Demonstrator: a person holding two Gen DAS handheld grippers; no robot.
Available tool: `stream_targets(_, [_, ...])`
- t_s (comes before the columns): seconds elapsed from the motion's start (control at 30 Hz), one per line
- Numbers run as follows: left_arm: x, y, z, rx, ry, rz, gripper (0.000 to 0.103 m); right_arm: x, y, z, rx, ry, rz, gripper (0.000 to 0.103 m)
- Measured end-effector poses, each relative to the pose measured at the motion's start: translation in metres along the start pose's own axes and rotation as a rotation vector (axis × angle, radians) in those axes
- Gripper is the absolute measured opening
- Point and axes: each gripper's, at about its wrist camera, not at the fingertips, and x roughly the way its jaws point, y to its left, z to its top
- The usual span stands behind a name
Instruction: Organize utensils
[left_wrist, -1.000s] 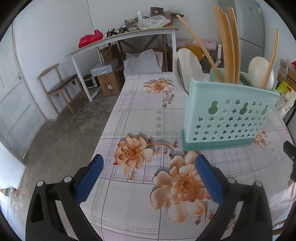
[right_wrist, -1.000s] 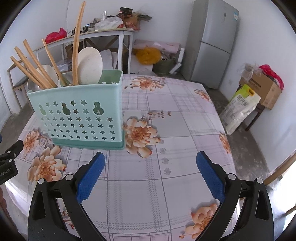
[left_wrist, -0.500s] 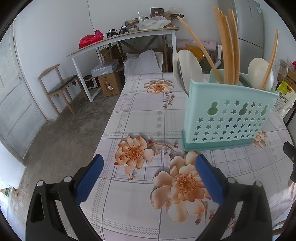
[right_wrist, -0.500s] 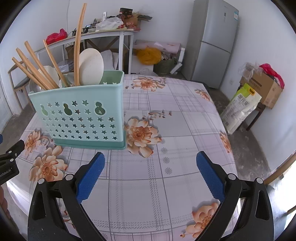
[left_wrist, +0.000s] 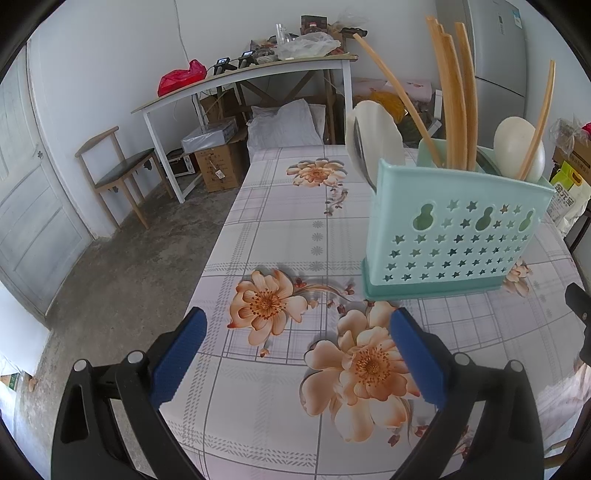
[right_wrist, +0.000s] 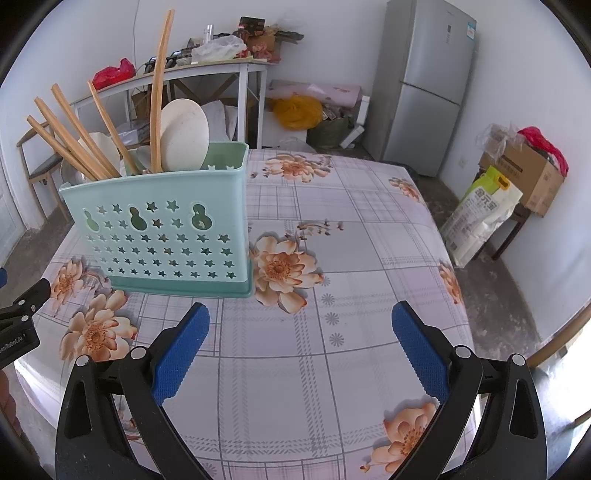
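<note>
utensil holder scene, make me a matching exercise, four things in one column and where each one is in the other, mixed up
Things:
1. chopsticks
2. utensil holder
3. fridge
4. red bag

Places:
A. on the white side table
B. on the floral tablecloth
C. against the back wall, on the floor
D. standing in the green holder

Pairs: 1-D, 2-B, 3-C, 4-A

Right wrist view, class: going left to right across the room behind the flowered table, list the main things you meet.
Red bag on the white side table → yellow sack on the floor → grey refrigerator → green-and-white printed bag → cardboard box.
</note>
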Motion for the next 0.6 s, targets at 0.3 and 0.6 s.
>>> stream_targets(0.3, [-0.0005,-0.0002,-0.0001,0.001,-0.001,0.001,0.097,0.0010,0.0003,0.0001,0.008,0.000,0.002,0.095])
stream_targets(0.6, [-0.0003,-0.0004,0.0002,0.000,0.001,0.000,0.097,0.0020,0.0000,-0.0001,0.012,0.007,0.003,0.095])
